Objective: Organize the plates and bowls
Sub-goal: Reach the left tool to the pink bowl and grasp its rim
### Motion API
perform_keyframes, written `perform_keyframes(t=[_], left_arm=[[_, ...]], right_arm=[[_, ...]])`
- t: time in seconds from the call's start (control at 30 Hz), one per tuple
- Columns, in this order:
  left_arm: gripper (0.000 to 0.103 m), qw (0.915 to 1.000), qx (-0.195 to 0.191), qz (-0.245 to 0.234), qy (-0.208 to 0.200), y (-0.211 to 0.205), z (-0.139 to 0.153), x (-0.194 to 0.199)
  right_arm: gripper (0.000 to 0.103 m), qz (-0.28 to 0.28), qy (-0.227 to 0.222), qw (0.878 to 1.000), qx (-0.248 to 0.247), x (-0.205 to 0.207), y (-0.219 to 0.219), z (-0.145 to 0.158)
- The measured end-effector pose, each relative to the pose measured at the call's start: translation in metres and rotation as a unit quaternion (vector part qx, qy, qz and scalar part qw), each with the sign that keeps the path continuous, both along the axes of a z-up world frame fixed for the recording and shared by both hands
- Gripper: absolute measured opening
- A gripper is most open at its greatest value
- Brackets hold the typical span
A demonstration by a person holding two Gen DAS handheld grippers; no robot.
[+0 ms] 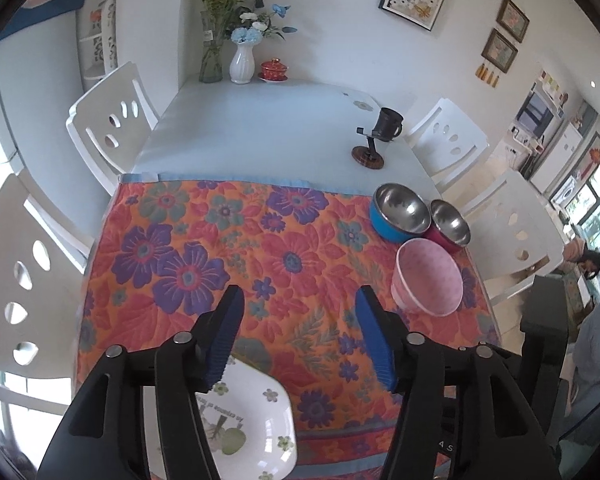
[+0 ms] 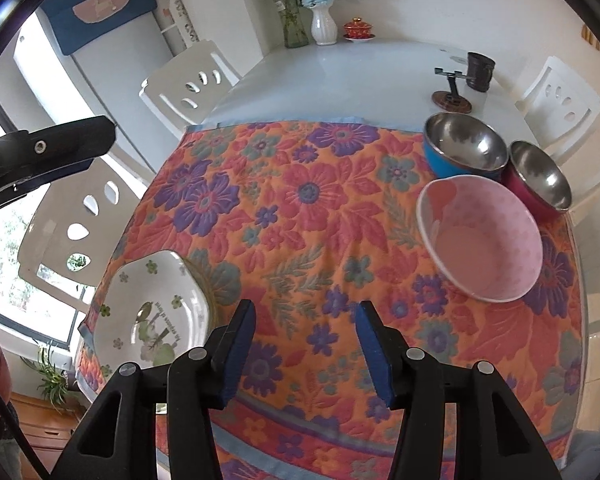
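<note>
White plate (image 2: 152,312) bears a printed line, too small to read

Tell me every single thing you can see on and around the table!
Pink bowl: one, pink, right side of the cloth.
Blue bowl: one, blue outside and shiny inside, behind the pink bowl.
Red bowl: one, dark red outside and shiny inside, beside the blue bowl.
White plate: one, white with green flowers, near left corner of the cloth.
Flowery cloth: one, orange, red and purple, on the near half of the table.
Vases: two, white and clear glass, far end.
Dark cup: one, far right.
White chairs: several, around the table.
Left gripper: open, empty.
Right gripper: open, empty.
</note>
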State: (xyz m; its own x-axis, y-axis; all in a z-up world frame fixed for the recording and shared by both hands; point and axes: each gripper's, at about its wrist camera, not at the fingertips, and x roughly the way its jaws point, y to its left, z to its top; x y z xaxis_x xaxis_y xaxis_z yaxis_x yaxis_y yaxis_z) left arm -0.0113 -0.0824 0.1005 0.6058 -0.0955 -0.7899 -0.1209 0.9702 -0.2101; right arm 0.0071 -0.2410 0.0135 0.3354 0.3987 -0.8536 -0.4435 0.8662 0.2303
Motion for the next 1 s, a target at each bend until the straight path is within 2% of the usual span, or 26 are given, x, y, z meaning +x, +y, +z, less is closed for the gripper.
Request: perform_keyframes(t=[0.2,0.23,0.27,0.37,0.53,0.67,0.8,0.9,1.0], left_arm=[[0.059,0.9997,-0.024,-0.009,-0.002,-0.008,0.001,0.018],[0.062,0.9997,-0.023,-0.012,-0.002,-0.010,0.002,0.021],[0.067,0.9996,-0.022,-0.016,-0.004,-0.012,0.003,0.025],[0.070,0.9991,-0.031,-0.026,-0.009,-0.017,0.003,0.037],[0.070,0.9952,-0.083,-0.052,-0.002,-0.027,-0.012,0.072],[0.070,0.9895,-0.113,-0.080,0.041,-0.046,-0.050,0.110],[0.070,0.9792,-0.137,-0.115,0.095,-0.077,-0.098,0.143],[0.070,0.9724,-0.138,-0.140,0.126,-0.100,-0.130,0.161],[0.067,0.9658,-0.139,-0.151,0.158,-0.119,-0.159,0.175]], right_arm=[[0.051,-0.011,-0.013,1.000,-0.005,0.009,-0.016,0.002],[0.051,-0.014,-0.022,1.000,-0.006,0.009,-0.019,0.003],[0.054,-0.020,-0.035,0.999,-0.008,0.010,-0.025,0.005],[0.065,-0.039,-0.067,0.997,-0.022,0.012,-0.040,0.006],[0.068,-0.098,-0.074,0.992,-0.037,0.038,-0.073,-0.003],[0.069,-0.178,-0.053,0.982,-0.043,0.066,-0.111,-0.017],[0.070,-0.263,-0.018,0.964,-0.037,0.095,-0.153,-0.035],[0.070,-0.284,0.018,0.958,-0.036,0.117,-0.170,-0.055],[0.070,-0.279,0.049,0.959,-0.018,0.136,-0.179,-0.076]])
